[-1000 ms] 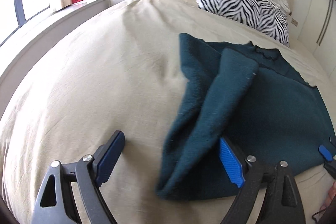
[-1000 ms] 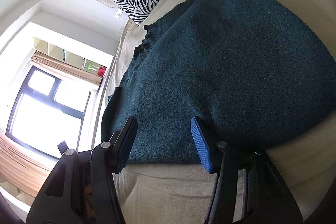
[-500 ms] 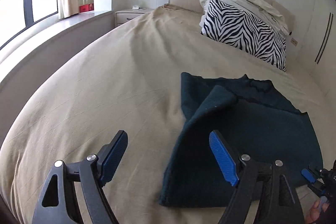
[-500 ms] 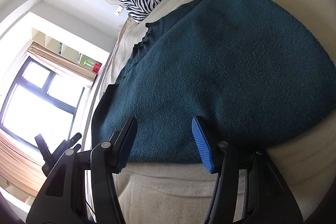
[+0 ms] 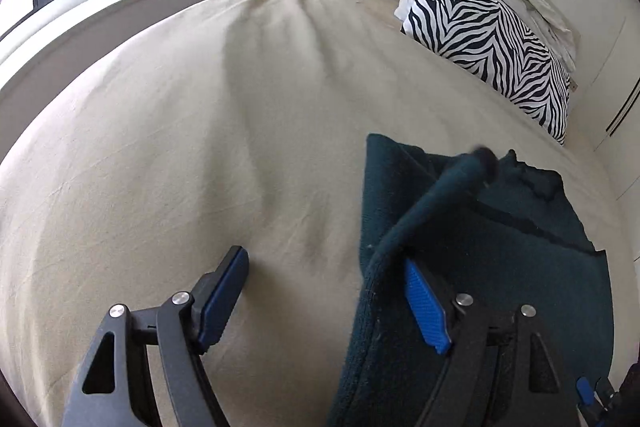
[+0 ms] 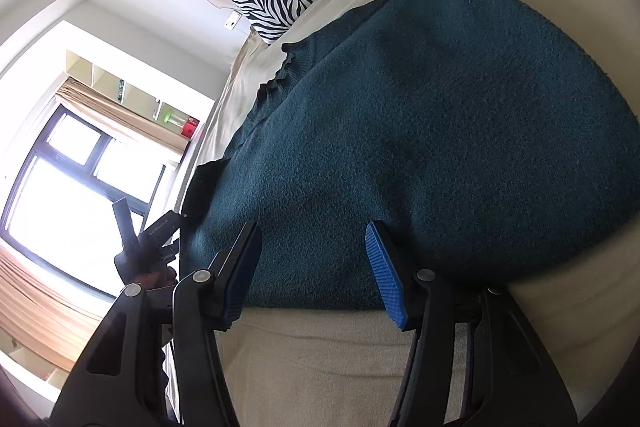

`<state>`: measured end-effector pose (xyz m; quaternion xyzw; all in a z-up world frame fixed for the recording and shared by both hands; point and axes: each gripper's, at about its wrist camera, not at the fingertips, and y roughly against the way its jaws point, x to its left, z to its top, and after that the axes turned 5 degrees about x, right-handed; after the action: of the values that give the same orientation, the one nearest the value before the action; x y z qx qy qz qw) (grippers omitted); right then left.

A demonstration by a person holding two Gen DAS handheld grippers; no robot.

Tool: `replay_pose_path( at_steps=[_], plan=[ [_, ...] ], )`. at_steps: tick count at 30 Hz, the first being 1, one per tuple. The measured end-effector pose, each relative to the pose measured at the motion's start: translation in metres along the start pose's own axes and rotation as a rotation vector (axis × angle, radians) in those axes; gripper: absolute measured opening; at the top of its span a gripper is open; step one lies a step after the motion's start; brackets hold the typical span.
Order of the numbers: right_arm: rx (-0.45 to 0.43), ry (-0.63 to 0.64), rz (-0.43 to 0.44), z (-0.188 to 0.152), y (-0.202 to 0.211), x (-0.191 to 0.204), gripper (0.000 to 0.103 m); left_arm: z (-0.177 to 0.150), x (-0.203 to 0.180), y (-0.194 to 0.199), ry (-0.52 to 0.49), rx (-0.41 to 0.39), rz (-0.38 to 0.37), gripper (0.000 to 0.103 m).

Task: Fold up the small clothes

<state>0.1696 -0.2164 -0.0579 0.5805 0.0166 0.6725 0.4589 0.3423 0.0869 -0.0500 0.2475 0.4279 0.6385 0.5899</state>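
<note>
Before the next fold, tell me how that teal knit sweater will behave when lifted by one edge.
The teal sweater will probably flop: its folded side already curls up in a soft ridge. The thick fuzzy knit looks fairly heavy, so it should sag. Likely grippy, not slippery, against the beige sheet.

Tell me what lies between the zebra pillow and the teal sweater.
Only bare beige bedsheet separates the zebra pillow from the teal sweater, seen in both wrist views.

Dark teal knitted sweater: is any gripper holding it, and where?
Nothing is held yet. The left gripper is closing, with the folded side edge of the dark teal knitted sweater between its jaws; the right gripper stands open over the hem.
</note>
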Motion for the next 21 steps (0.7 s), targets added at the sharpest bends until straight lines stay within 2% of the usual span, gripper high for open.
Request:
replay_pose_path(
  at_steps=[1,4,7,9,11,16,18,19,21],
  plan=[
    [0.000,0.000,0.001,0.000,0.000,0.000,0.053,0.000,0.004,0.005,0.011,-0.021,0.039,0.080],
    [-0.005,0.003,0.001,0.000,0.000,0.000,0.053,-0.003,0.032,0.021,0.133,-0.054,0.033,0.080],
    [-0.007,0.010,-0.008,-0.001,-0.001,0.001,0.053,-0.011,0.044,0.028,0.149,-0.045,0.021,0.080],
    [-0.003,0.009,-0.011,0.000,-0.002,0.002,0.053,-0.020,0.044,0.037,0.126,-0.054,0.005,0.080],
    [0.002,0.004,-0.018,0.001,-0.001,0.004,0.053,-0.030,0.038,0.049,0.095,-0.071,-0.042,0.080],
    [0.009,-0.003,-0.004,0.000,-0.002,0.019,0.055,-0.056,0.002,0.074,-0.055,-0.129,-0.090,0.080],
    [0.018,0.030,-0.007,-0.001,-0.004,0.028,0.055,-0.065,-0.018,0.081,-0.148,-0.163,-0.071,0.082],
    [0.025,0.048,-0.014,-0.001,-0.006,0.032,0.055,-0.068,-0.027,0.080,-0.193,-0.166,-0.054,0.086],
    [0.043,0.048,-0.030,0.000,-0.010,0.031,0.055,-0.071,-0.038,0.067,-0.240,-0.116,-0.015,0.088]
  ],
)
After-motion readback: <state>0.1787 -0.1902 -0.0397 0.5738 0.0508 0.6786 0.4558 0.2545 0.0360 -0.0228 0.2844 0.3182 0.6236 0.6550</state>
